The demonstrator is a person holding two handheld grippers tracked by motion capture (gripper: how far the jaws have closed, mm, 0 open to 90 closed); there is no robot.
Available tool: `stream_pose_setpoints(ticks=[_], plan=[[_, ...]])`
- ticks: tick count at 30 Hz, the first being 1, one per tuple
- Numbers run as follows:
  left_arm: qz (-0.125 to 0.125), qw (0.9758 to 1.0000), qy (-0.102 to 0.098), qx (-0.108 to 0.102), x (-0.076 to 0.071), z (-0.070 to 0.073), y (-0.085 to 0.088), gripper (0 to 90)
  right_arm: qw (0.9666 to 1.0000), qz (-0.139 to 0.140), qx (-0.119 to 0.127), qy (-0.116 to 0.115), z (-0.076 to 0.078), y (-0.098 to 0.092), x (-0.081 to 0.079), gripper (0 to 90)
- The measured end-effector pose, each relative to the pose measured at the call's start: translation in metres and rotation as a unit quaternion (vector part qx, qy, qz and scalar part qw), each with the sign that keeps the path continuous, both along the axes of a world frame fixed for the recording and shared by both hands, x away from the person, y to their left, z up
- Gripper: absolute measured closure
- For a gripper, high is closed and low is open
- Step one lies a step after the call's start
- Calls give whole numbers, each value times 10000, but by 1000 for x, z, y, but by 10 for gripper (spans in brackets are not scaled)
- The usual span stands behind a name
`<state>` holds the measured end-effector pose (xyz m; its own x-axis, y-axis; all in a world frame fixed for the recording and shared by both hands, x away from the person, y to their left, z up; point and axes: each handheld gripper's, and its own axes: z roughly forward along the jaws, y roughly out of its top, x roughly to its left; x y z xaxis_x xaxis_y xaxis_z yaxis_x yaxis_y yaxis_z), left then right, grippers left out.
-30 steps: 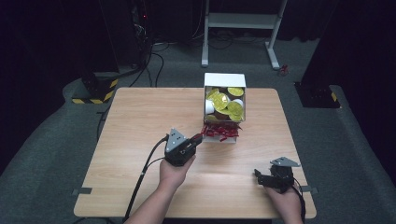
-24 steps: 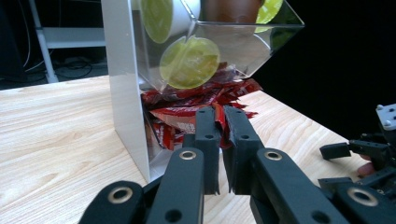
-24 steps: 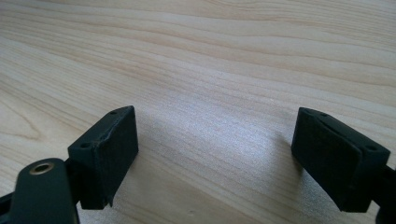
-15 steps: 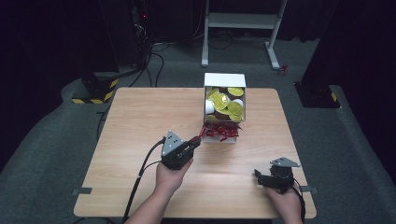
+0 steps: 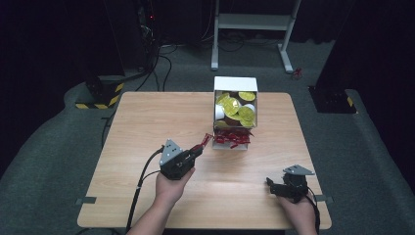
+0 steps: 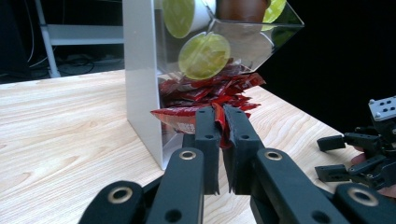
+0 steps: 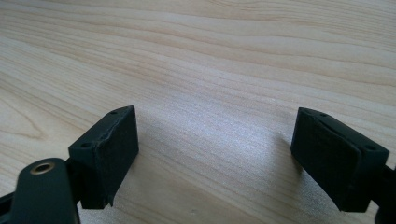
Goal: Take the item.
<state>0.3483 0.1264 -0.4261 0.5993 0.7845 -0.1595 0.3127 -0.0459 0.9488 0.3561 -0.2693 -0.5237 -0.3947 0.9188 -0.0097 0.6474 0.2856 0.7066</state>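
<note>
1. The left gripper [image 5: 201, 146] is pinching a red sachet [image 6: 187, 116] between its jaws, which are closed tight on the foil; nothing else is between them.
2. The sachet [image 5: 207, 139] is hanging just off the front left corner of the white dispenser box [image 5: 235, 84], clear of the table, close to the pile of red sachets [image 5: 232, 138] spilling from the box's lower slot.
3. Its long axis is running roughly level, from the gripper tips toward the box; in the left gripper view one end is sticking out sideways past the jaws and the rest is creasing between them.
4. Above the slot, the clear bin is holding yellow-lidded cups [image 6: 204, 55].
5. The wooden table [image 5: 147, 122] is standing on grey carpet in a dark room, with a white metal frame [image 5: 254, 22] behind it.
6. The left hand [image 5: 171, 183] is reaching in from the near edge, forearm angling forward, gripper pointing up and right toward the box.
7. The right gripper [image 5: 280, 185] is resting low near the table's right front corner, jaws standing wide apart over bare wood, holding nothing.
</note>
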Motion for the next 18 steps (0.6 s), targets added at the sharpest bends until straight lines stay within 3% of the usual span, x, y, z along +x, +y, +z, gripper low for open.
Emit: stream_pose_setpoints(ticks=[18], plan=[[283,9996,-9,0,7,-1,29,847,10000,8,11,8,0,0,0,151]])
